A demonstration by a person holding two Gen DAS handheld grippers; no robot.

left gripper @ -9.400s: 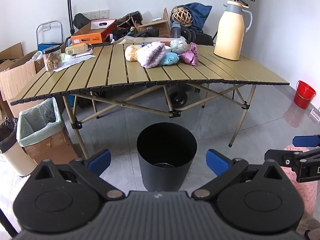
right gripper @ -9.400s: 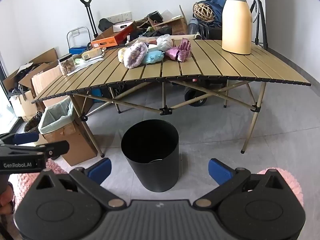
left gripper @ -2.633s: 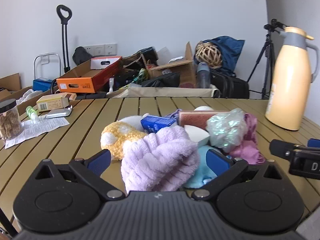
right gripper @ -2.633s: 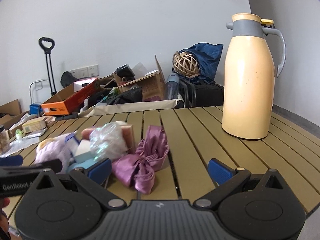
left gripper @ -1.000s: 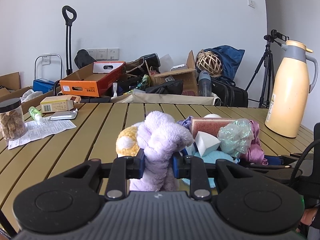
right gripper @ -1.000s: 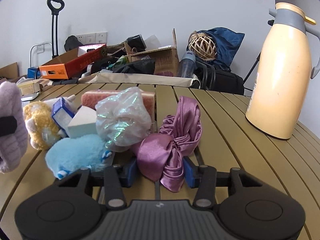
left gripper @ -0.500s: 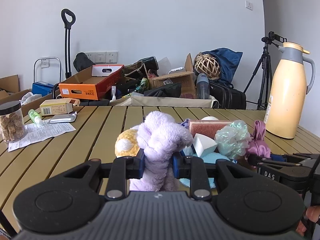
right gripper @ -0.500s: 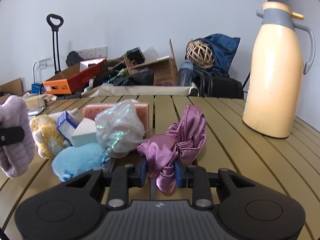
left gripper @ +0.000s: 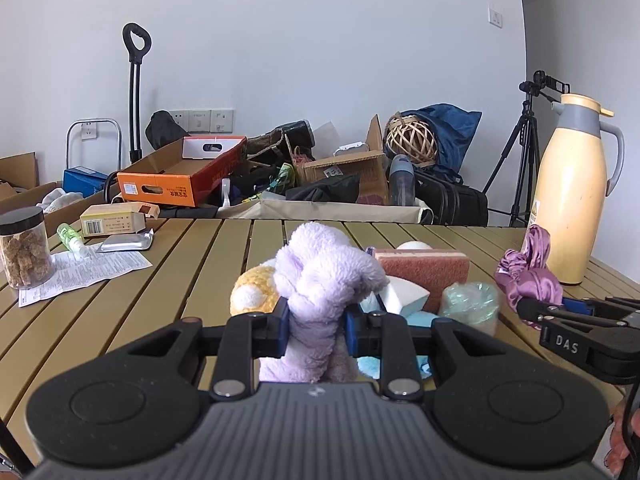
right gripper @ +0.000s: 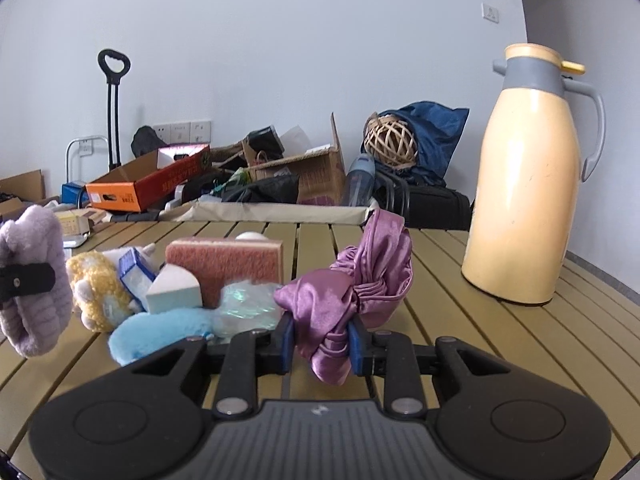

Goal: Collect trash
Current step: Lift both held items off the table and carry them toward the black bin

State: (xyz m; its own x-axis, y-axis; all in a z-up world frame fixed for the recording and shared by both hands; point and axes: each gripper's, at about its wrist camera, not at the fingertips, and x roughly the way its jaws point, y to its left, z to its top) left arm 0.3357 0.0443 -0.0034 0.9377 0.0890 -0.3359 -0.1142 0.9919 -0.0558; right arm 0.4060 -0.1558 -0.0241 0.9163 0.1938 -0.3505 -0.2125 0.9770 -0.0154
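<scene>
My left gripper [left gripper: 316, 326] is shut on a fluffy lilac cloth [left gripper: 320, 280], held a little above the slatted table [left gripper: 192, 272]. My right gripper [right gripper: 321, 338] is shut on a shiny purple satin scrunchie [right gripper: 352, 280], lifted just off the table [right gripper: 460, 320]. In the left wrist view the scrunchie [left gripper: 528, 276] hangs at the right on the right gripper [left gripper: 552, 308]. Between them lies a pile: a yellow plush [right gripper: 98, 288], a blue fuzzy piece [right gripper: 160, 330], a small blue carton [right gripper: 134, 272], a white wedge sponge [right gripper: 172, 288], a pink sponge [right gripper: 228, 260] and a crinkled clear bag [right gripper: 248, 306].
A tall cream thermos [right gripper: 528, 184] stands at the table's right. At the left are a snack jar [left gripper: 24, 248], a paper sheet [left gripper: 80, 274], a foil pack [left gripper: 124, 243] and a small box [left gripper: 116, 220]. Boxes, bags and a tripod [left gripper: 520, 148] crowd the floor behind.
My right gripper has closed on the purple scrunchie and lifted it slightly, drawing it away from the pile. The left gripper keeps the lilac cloth held and has barely moved.
</scene>
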